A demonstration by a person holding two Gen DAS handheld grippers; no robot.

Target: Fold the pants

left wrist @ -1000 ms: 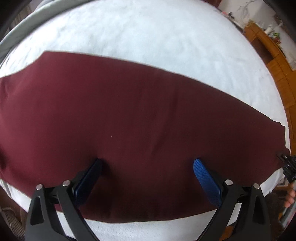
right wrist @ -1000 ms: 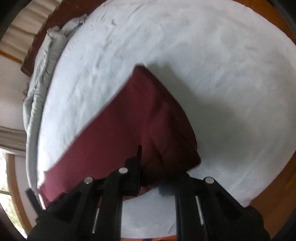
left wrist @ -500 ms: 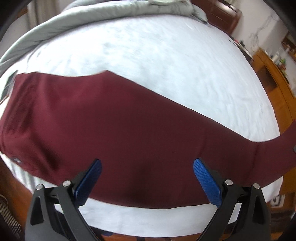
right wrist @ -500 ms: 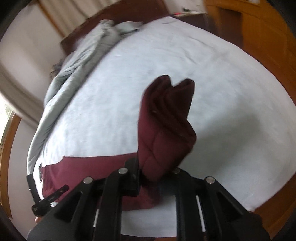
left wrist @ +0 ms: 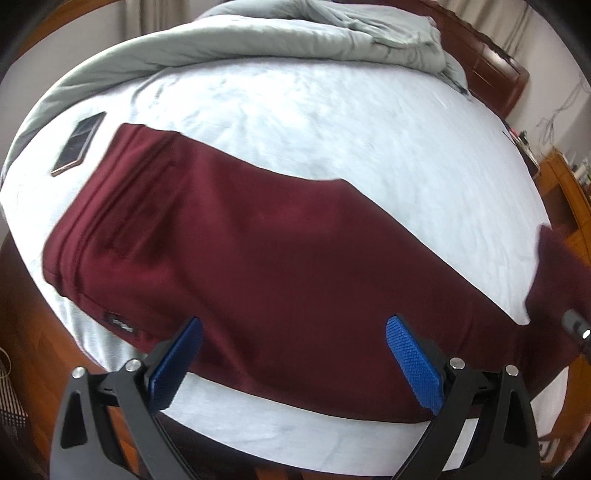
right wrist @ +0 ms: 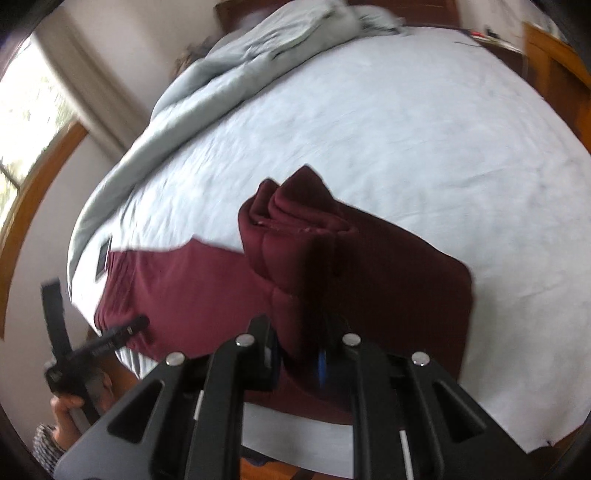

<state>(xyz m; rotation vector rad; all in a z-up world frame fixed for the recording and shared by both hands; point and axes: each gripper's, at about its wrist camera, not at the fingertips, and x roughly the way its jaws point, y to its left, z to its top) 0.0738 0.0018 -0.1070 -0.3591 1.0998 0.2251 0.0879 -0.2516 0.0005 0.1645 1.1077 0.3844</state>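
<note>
Maroon pants lay flat across the white bed, waistband toward a phone resting on the sheet near the grey duvet, while the leg end was raised clear of the bed and bunched between the pads of the right claw, which was clenched on the cloth. The left claw hung above the near edge of the pants with its blue pads spread wide and nothing between them.

No legible text anywhere.
</note>
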